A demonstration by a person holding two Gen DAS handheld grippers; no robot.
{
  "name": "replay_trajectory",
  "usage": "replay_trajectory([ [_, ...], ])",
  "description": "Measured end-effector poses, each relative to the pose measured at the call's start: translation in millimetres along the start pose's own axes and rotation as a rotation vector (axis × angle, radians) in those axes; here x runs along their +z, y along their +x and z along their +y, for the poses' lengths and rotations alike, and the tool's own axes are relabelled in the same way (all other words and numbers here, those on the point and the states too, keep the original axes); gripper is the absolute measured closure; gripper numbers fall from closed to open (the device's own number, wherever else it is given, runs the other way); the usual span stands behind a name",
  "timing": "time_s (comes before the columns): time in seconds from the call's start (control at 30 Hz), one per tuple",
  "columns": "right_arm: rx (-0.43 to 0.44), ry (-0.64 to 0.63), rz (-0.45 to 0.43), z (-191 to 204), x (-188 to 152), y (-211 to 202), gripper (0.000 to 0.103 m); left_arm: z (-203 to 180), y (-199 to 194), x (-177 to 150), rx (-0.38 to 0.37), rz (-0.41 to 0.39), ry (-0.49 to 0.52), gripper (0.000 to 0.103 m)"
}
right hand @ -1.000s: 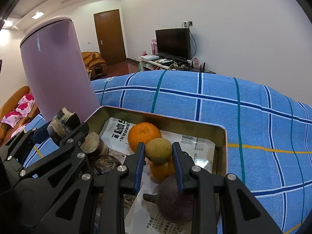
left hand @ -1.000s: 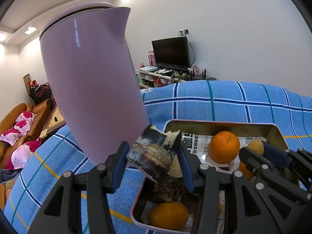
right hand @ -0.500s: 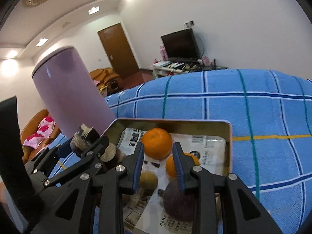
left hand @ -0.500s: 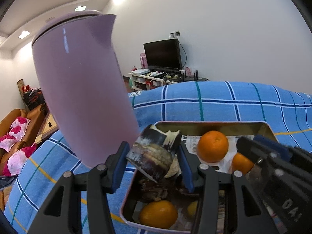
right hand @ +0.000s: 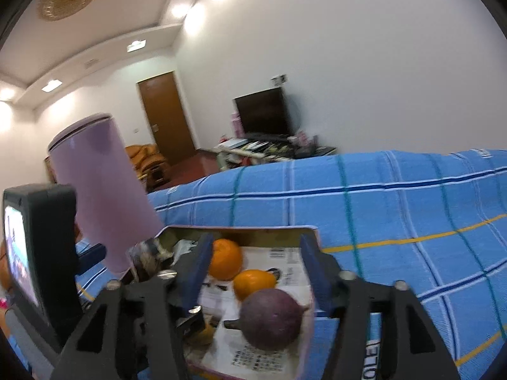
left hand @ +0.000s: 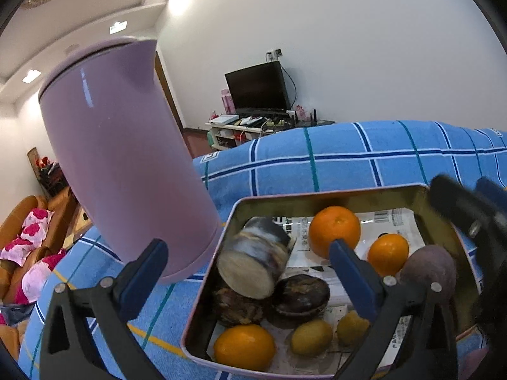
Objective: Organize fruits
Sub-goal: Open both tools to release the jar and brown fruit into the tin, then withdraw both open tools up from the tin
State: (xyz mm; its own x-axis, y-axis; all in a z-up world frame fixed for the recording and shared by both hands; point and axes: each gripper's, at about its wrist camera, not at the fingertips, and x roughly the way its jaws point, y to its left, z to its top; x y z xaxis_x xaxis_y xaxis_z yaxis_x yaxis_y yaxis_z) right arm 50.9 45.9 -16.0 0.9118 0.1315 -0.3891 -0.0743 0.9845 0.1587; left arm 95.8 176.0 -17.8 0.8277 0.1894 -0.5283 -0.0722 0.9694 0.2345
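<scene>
A metal tin (left hand: 263, 201) lined with newspaper sits on the blue checked cloth. It holds oranges (left hand: 334, 231), small yellow-green fruits (left hand: 311, 337), a purple fruit (left hand: 427, 274) and dark sugarcane pieces (left hand: 299, 297). My left gripper (left hand: 248, 267) is open; a blurred sugarcane chunk (left hand: 253, 261) lies between its fingers, free of the pads, over the tin's left side. My right gripper (right hand: 255, 266) is open and empty above the tin (right hand: 312, 300), with the purple fruit (right hand: 271, 318) and oranges (right hand: 225, 259) below it.
A tall lilac kettle (left hand: 126, 158) stands just left of the tin, also in the right wrist view (right hand: 101, 190). The blue cloth (left hand: 364, 158) stretches behind and right of the tin. A TV stand, door and sofas lie beyond.
My left gripper opened and let go of the sugarcane chunk, which drops into the tin. My right gripper released the small yellow-green fruit, opened wide and pulled back and up.
</scene>
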Motion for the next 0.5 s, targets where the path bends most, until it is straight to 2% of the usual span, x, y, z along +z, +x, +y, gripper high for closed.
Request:
replay_trajectory([
  [0.23, -0.058, 0.044, -0.070, -15, 1, -12, 0.033, 12, -18, -4, 0.003, -0.080, -0.066, 0.000],
  [0.37, -0.086, 0.005, -0.145, -12, -1, -22, 0.032, 19, -28, -6, 0.010, -0.120, -0.098, 0.000],
  [0.5, -0.094, -0.021, -0.177, -7, -1, -28, 0.032, 25, -34, -7, 0.010, -0.139, -0.126, 0.000],
])
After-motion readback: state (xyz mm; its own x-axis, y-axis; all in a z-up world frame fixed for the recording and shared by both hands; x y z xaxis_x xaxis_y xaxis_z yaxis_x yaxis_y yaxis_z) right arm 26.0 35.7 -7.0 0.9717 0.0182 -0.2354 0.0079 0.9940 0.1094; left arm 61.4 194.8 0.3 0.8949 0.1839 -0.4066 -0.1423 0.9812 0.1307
